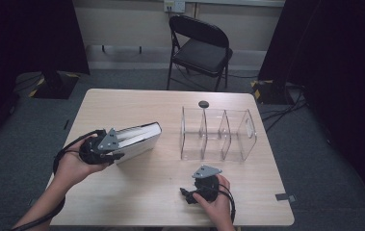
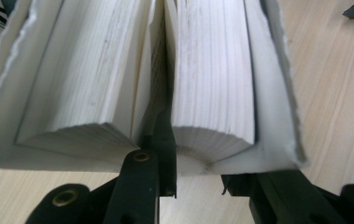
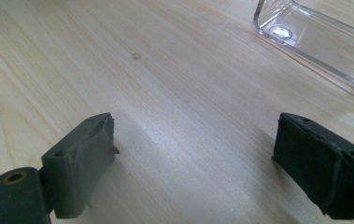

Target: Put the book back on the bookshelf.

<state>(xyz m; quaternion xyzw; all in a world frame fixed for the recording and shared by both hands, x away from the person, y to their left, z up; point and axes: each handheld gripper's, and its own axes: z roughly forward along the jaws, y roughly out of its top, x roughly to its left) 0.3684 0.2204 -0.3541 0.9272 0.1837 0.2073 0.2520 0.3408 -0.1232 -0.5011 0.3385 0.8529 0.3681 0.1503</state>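
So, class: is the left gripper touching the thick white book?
Touching. The left gripper view shows the left gripper clamped on part of the thick white book, one jaw between its pages.

One book lies on the bench. One clear divider rack and one black disc are there too. One folding chair stands behind.

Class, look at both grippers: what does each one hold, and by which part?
The left gripper clamps a book by part of its page block and one cover, at an end. The right gripper is open, holding nothing.
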